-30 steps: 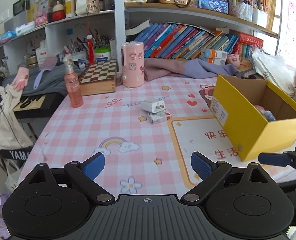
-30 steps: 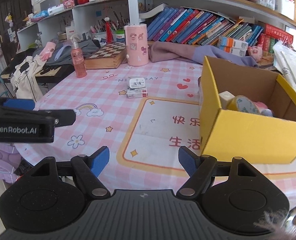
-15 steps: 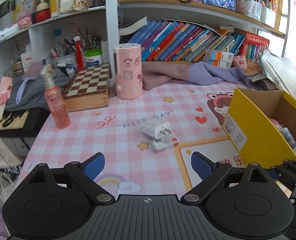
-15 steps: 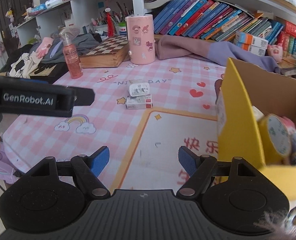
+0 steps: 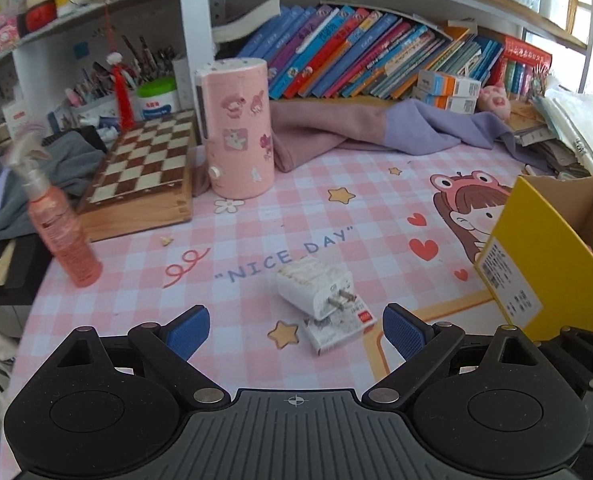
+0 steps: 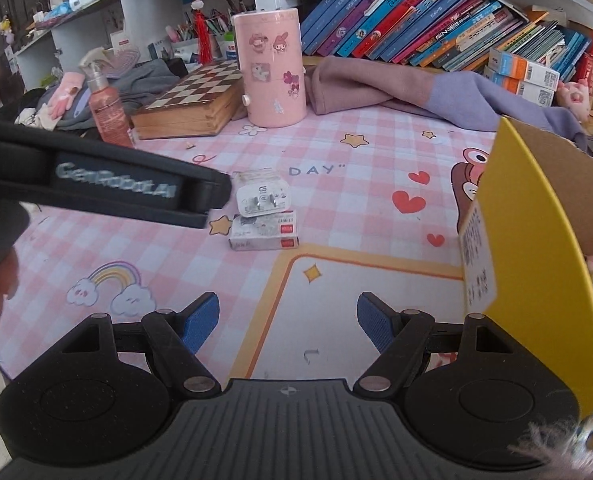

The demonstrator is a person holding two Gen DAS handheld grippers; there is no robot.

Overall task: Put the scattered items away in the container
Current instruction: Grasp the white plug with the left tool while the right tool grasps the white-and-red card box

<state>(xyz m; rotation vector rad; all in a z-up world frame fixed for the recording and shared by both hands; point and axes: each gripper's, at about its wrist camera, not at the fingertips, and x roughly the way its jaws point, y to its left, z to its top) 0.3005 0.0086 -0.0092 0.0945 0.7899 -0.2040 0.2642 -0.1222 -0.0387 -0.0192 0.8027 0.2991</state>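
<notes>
A white plug charger (image 5: pixel 316 288) lies on the pink checked tablecloth, leaning on a small flat white box (image 5: pixel 340 326) with a red corner. Both also show in the right wrist view: the charger (image 6: pixel 262 198) and the box (image 6: pixel 264 234). My left gripper (image 5: pixel 296 330) is open and empty, just in front of the two items. My right gripper (image 6: pixel 287 322) is open and empty, further back over the cloth. The yellow cardboard box (image 5: pixel 552 256) stands at the right, holding several items; it also shows in the right wrist view (image 6: pixel 536 248).
A pink spray bottle (image 5: pixel 60 232), a wooden chessboard box (image 5: pixel 144 180) and a pink cylinder (image 5: pixel 238 128) stand at the back left. Folded pink and purple cloth (image 5: pixel 376 132) lies before a shelf of books. The left gripper's arm (image 6: pixel 96 180) crosses the right wrist view.
Both grippers have moved forward over the table toward the charger and small box, which now sit much closer. Both stay open.
</notes>
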